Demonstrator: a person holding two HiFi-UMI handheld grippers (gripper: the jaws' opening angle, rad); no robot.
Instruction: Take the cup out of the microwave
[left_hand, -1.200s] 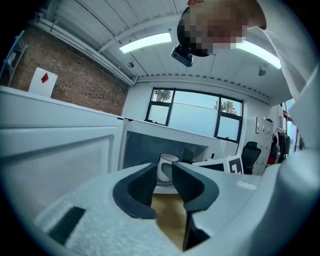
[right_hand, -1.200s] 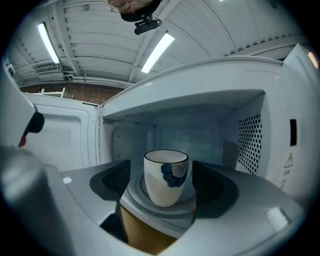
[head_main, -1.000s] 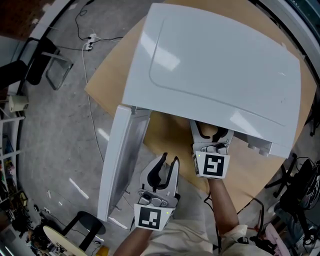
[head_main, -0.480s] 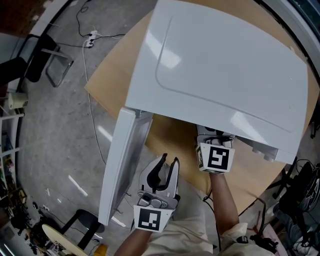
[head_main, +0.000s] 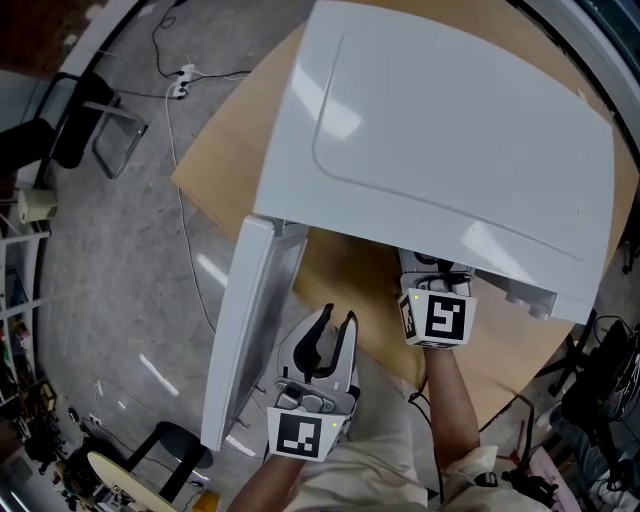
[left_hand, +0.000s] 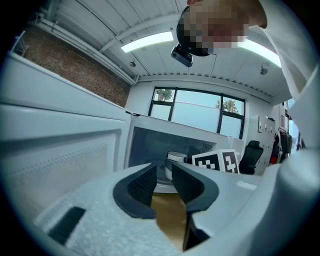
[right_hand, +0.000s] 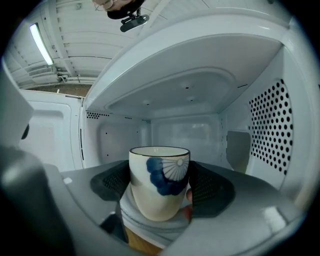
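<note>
A white microwave (head_main: 450, 130) stands on a wooden table (head_main: 345, 272) with its door (head_main: 240, 320) swung open to the left. In the right gripper view a white cup (right_hand: 159, 182) with a blue flower sits upright at the front of the cavity. My right gripper (right_hand: 160, 189) is shut on it, with a pad against each side. From the head view the right gripper (head_main: 432, 272) reaches under the microwave's top edge and the cup is hidden. My left gripper (head_main: 333, 322) hangs in front of the door, open and holding nothing. Its own view shows the cup (left_hand: 176, 159) between its fingers.
Grey floor lies to the left, with a cable and plug strip (head_main: 178, 88), a chair (head_main: 95, 125) and a black stool (head_main: 170, 445). The open door closes off the space just left of my left gripper. The perforated cavity wall (right_hand: 270, 130) stands close on the right.
My right gripper has gone forward into the microwave, so its fingers are now hidden under the top edge. The left gripper has stayed in place.
</note>
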